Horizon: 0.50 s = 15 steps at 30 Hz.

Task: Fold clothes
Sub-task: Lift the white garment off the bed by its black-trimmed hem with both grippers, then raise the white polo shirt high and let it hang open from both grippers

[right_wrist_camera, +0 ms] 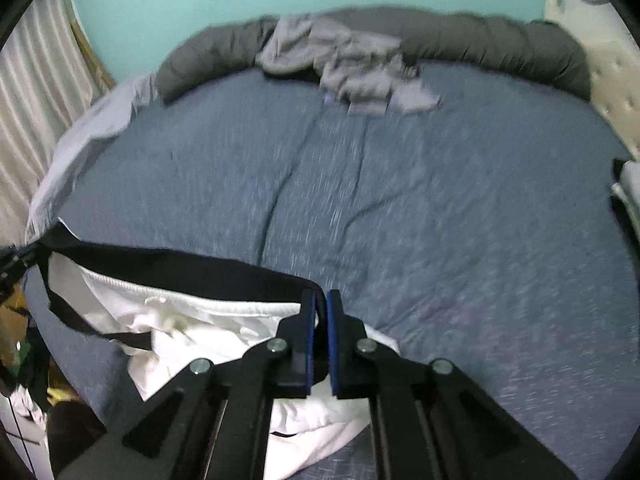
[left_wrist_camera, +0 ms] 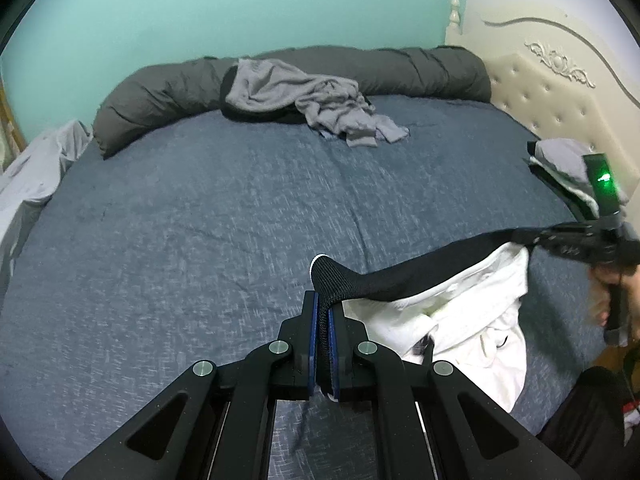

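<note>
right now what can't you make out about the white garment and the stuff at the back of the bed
- White garment: its type is unclear in both views; it hangs bunched below the black waistband.
- Left wrist view: the left gripper covers the band's end; the right gripper is only partly visible at the frame edge.
- Right wrist view: motion blur smears the grey clothes pile.
- Folded items: cut off by the right gripper's body.

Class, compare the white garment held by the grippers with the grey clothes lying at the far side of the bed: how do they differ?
The white garment has a black waistband; the grey clothes show no trim. The white garment is held stretched by its band between the left gripper and right gripper; the grey clothes lie crumpled and untouched against the dark rolled duvet. Both are unfolded, over the blue bedspread.
</note>
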Available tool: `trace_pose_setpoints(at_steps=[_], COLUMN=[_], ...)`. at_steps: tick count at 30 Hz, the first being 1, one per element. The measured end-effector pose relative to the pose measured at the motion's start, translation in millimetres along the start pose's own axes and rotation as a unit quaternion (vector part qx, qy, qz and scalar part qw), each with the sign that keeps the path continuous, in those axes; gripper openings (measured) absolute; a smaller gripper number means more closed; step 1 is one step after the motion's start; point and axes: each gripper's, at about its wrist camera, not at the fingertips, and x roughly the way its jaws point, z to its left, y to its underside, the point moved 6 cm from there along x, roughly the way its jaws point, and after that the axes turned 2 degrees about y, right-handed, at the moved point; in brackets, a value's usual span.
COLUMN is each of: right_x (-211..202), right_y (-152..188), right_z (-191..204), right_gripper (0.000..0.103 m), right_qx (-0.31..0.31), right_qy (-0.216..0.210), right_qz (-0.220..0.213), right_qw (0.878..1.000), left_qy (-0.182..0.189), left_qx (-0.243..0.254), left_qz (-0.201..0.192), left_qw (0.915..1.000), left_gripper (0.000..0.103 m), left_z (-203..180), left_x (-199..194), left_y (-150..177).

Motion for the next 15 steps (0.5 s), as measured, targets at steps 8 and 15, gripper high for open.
trace_pose_setpoints(at_steps=[8, 15], right_x=[-121.2, -241.3], right_y=[-64.4, -126.4], right_z=[4.6, 22.1], right_gripper=[0.005, 0.004], right_qx=[-0.009, -0.033], right_qy=[-0.003, 0.003], right_qz=[-0.118, -0.209], right_qw=[0.993, 0.977], left_qy=[-0.01, -0.019], left_qx=[-0.001, 0.021], left_qz=[-0.063, -0.138], left_qw=[0.998, 0.99], left_gripper=[0.005, 0.005], left_z=[-3.8, -21.8], left_x=[-66.4, -154.1], left_y=[-56.7, -135.0])
